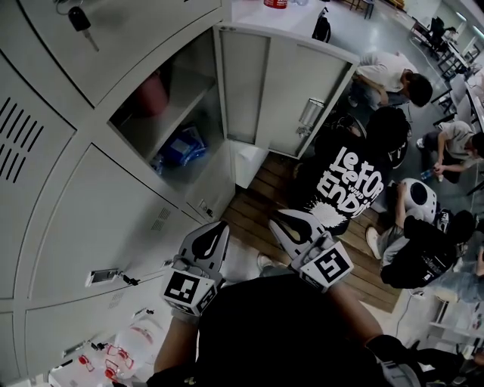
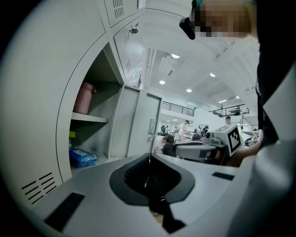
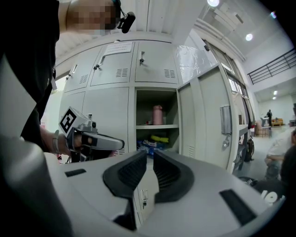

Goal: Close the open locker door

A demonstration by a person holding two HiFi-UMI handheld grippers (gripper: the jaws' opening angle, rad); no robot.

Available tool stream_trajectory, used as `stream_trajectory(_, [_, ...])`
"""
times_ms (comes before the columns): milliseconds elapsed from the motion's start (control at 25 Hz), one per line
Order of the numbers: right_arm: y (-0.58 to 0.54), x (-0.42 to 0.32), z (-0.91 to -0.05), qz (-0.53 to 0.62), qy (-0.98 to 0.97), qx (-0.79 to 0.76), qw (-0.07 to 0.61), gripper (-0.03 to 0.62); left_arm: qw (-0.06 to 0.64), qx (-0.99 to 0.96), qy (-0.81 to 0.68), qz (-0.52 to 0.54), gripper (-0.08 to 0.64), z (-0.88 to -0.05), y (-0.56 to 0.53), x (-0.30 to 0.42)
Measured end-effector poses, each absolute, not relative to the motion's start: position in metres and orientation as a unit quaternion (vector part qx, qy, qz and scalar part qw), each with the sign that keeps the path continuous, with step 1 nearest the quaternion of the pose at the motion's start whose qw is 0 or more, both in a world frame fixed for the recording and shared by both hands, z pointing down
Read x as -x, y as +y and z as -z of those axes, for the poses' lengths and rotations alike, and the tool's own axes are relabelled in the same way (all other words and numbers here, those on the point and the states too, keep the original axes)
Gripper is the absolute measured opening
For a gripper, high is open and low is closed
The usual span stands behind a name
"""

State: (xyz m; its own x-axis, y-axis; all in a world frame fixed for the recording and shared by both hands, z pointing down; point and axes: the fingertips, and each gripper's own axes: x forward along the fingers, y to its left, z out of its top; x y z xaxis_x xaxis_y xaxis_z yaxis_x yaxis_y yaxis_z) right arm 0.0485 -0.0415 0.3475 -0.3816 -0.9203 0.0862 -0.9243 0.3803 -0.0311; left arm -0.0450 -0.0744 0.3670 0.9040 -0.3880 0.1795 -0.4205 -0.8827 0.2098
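Observation:
The open locker door (image 1: 287,91) stands swung out from the grey locker bank, its latch handle (image 1: 310,115) on the outer face. The open compartment (image 1: 170,113) holds a pink bottle (image 1: 151,94) on a shelf and a blue packet (image 1: 181,147) below. My left gripper (image 1: 221,225) and right gripper (image 1: 278,219) hover side by side below the compartment, apart from the door, both shut on nothing. In the left gripper view the gripper (image 2: 149,157) points past the door (image 2: 138,122). The right gripper (image 3: 149,153) faces the compartment, with the door (image 3: 208,115) to its right.
Several people (image 1: 355,181) sit or crouch on the wooden floor (image 1: 253,208) just beyond the open door. A key (image 1: 79,19) hangs in an upper locker. A white plastic bag (image 1: 128,348) lies at the lockers' foot, lower left. Closed locker doors (image 1: 106,227) lie to the left.

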Motion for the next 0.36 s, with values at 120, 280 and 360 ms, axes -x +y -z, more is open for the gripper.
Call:
stream_trajectory(120, [-0.04, -0.05, -0.351, -0.044, -0.83, -0.555, 0.029, 0.063, 0.122, -0.967, -0.214, -0.066, 0.027, -0.365, -0.075, 0.046])
stream_trajectory(280, [-0.039, -0.053, -0.356, -0.047, -0.829, -0.557, 0.039, 0.063, 0.126, -0.965, -0.22, -0.066, 0.026, -0.366, -0.074, 0.046])
stream_trajectory(360, [-0.039, -0.056, -0.359, -0.048, -0.825, -0.562, 0.048, 0.063, 0.126, -0.965, -0.221, -0.065, 0.026, -0.366, -0.073, 0.046])
